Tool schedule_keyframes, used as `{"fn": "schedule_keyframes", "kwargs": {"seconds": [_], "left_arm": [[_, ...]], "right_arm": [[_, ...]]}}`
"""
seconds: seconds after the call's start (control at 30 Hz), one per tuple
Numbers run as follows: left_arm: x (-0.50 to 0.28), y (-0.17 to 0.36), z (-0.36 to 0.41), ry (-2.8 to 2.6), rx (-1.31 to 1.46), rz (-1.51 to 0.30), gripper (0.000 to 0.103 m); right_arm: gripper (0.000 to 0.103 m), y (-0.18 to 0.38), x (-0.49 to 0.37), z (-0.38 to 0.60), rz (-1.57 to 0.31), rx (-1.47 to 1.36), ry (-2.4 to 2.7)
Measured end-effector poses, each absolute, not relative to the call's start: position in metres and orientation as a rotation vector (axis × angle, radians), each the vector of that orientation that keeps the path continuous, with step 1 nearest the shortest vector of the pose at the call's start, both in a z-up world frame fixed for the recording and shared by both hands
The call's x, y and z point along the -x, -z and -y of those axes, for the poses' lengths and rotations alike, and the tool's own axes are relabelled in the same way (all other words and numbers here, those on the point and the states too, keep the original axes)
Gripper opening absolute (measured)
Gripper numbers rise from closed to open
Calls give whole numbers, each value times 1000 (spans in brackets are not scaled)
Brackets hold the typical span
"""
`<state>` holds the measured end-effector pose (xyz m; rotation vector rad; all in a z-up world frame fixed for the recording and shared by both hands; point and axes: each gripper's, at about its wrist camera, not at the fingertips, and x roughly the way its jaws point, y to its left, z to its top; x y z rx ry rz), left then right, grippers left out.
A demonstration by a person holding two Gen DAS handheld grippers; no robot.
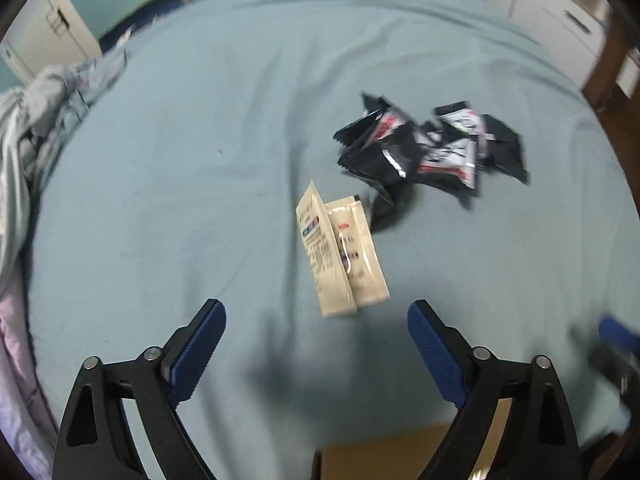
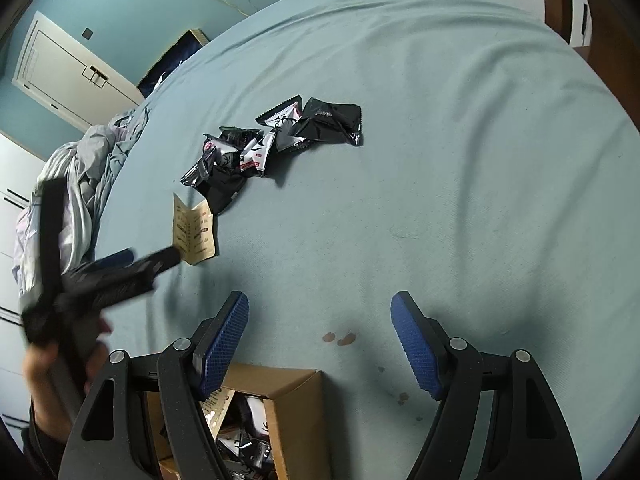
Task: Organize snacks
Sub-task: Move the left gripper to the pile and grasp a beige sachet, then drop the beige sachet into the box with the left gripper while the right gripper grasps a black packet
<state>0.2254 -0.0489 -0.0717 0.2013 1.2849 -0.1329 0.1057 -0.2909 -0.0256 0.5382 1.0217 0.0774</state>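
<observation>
A heap of black snack packets (image 1: pixel 432 148) lies on the blue bed sheet (image 1: pixel 200 160); it also shows in the right wrist view (image 2: pixel 272 148). Two beige sachets (image 1: pixel 342 254) lie side by side just in front of the heap, also seen in the right wrist view (image 2: pixel 196 232). My left gripper (image 1: pixel 316 312) is open and empty, hovering just short of the sachets. It appears blurred in the right wrist view (image 2: pixel 132 260), its tip by the sachets. My right gripper (image 2: pixel 320 304) is open and empty over bare sheet. A cardboard box (image 2: pixel 280 392) holding packets sits below it.
Crumpled bedding (image 1: pixel 44 120) lies at the left edge of the bed. White cupboards (image 1: pixel 560 8) and a wooden post (image 1: pixel 608 64) stand beyond the far right. Small brown stains (image 2: pixel 340 338) mark the sheet near the box. The box edge shows in the left wrist view (image 1: pixel 380 456).
</observation>
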Motion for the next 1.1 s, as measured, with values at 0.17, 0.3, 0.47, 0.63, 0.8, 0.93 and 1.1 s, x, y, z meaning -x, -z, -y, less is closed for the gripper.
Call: {"fn": "schedule_keyframes", "kwargs": {"seconds": [0.17,0.3,0.47,0.63,0.8,0.93,1.1], "left_arm": [[-250,92,52,110,-202,-1338,92],[-261,109,46,80,-179,-1397,92],[-267,117,35,85,-104,-1447,80],[-256,99,28,59,-85,-1444,16],[-221,57,17,69,-76,-1358,4],[-182,17,8,110,-64,-1273,4],[-130,-23,8,188,-88,-1175,4]], "right_arm": [[73,31,-107,293,-1037,-562,-93],[73,34,-109,294,-1051,-583,-97],[73,34,-108,293,-1045,-581,-94],[73,32,-105,294,-1039,-567,-79],[73,31,-104,295,-1043,-557,-71],[73,26,-101,296,-1041,-582,-91],[73,17,-107,299,-1014,-546,-68]]}}
